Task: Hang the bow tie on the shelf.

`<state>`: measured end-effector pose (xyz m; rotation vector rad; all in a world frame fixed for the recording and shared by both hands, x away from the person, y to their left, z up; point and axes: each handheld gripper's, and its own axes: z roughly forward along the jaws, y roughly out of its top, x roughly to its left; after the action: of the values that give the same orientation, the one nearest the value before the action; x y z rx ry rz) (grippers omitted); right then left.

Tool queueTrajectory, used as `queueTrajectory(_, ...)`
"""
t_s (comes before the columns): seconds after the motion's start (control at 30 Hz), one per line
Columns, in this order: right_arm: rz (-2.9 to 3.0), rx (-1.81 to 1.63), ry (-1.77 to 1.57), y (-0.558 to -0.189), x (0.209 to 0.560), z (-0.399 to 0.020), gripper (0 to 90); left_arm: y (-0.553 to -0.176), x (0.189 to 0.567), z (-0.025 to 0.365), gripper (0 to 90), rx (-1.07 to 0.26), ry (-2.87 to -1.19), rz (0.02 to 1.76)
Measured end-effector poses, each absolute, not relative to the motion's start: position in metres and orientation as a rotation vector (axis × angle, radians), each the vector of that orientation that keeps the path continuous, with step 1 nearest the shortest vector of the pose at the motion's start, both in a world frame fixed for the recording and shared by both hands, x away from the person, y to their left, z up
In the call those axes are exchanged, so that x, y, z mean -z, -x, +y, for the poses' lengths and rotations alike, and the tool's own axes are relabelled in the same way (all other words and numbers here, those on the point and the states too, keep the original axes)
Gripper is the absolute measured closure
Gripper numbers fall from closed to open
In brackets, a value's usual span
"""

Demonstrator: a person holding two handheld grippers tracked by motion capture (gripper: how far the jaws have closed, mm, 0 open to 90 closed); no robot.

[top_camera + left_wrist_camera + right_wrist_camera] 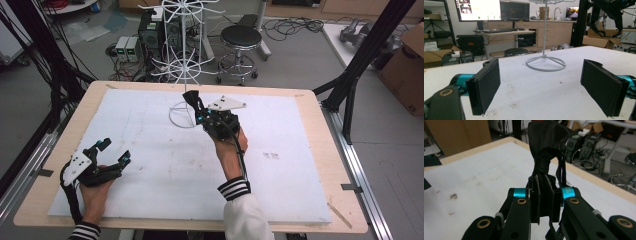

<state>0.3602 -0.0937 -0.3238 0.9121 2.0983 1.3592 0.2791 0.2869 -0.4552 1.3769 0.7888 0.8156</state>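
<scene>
Clamping a black fabric piece (547, 142), my right hand-held gripper (543, 202) hid its lower end; left hand-held gripper (541, 85) gaped wide over the desk (536, 100).

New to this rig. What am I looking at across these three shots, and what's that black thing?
No robot arm: a person holds a hand-held two-jaw gripper in each hand. The high view looks down on the white-topped wooden table. Each gripper view looks along that gripper's own jaws. The left gripper sits low over the table, jaws wide open and empty. The right gripper is shut on a crumpled black piece of fabric, held above the table near the white wire hanging rack standing on it.
</scene>
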Motion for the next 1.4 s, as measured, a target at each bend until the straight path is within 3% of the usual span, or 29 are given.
queueTrajectory(0.5, 1.983, -1.421, -0.886, -0.358, 0.311, -0.102, 83.4, -0.279, 0.455, 0.287, 16.5, -0.816, -1.377, 0.789)
queueTrajectory(1.4, 1.924, -1.534, -1.015, -0.398, 0.315, -0.094, 83.1, -0.279, 0.455, 0.287, 16.4, -0.816, -1.374, 0.787)
